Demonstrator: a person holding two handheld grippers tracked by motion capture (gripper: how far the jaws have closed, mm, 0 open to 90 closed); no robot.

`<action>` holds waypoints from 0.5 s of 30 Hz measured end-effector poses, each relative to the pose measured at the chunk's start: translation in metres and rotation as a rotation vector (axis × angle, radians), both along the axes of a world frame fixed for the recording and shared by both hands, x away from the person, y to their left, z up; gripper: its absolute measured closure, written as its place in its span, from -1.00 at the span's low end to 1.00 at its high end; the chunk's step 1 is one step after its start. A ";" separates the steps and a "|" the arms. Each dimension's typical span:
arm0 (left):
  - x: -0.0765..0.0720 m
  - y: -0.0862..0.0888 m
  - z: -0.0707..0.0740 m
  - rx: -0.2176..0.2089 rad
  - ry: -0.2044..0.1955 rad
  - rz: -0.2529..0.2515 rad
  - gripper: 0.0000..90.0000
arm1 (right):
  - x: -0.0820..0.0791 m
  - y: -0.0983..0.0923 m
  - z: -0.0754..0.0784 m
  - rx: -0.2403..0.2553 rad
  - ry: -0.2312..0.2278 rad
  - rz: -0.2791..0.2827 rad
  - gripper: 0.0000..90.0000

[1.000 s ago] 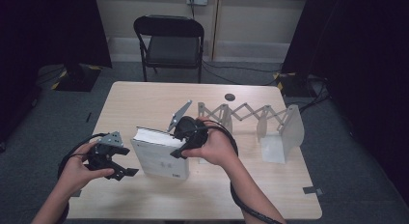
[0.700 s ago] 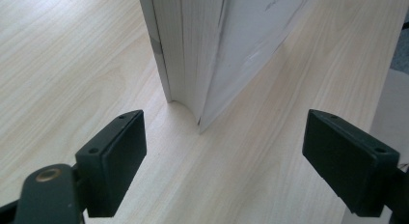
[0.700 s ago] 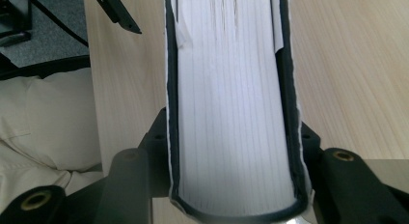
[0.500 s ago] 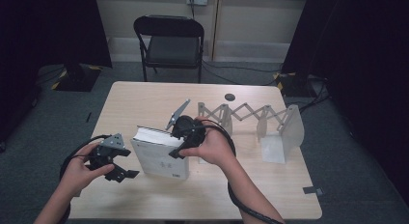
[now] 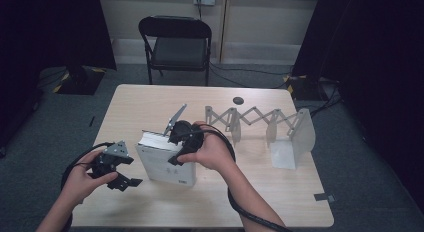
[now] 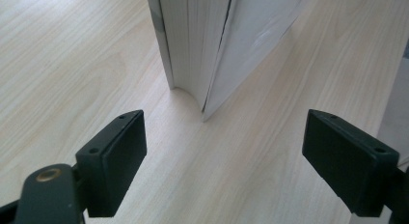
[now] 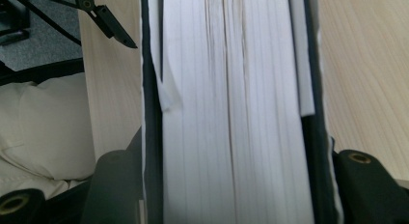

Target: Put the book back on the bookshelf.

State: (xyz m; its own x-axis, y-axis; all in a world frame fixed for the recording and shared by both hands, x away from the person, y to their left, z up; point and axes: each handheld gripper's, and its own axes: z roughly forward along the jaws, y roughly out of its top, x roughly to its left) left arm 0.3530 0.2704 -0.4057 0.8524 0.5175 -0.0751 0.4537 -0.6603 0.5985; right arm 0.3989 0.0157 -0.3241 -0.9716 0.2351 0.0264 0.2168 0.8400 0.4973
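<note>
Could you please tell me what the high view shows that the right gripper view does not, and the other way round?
The high view takes in the chair, the folding rack and the open left gripper beside the upright book. The right gripper view adds the book's page edges close up, with the fingers against both covers; they have just been opening. Both share the book, the table and the right gripper.
</note>
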 end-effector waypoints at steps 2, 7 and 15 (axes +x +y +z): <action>0.000 0.001 -0.001 -0.005 0.001 0.003 -0.65 | 0.000 0.003 -0.001 -0.006 0.004 0.000 -0.06; -0.001 0.002 -0.002 -0.011 0.003 0.009 -0.65 | 0.001 0.009 -0.002 -0.003 -0.003 0.001 -0.08; -0.001 0.000 -0.003 -0.009 0.008 0.001 -0.65 | 0.003 0.008 -0.003 0.022 0.008 0.002 -0.08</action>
State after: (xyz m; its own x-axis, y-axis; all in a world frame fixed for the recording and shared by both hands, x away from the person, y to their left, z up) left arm 0.3521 0.2705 -0.4092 0.8512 0.5177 -0.0861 0.4589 -0.6547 0.6007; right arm 0.4020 0.0242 -0.3272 -0.9717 0.2329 0.0391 0.2195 0.8293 0.5139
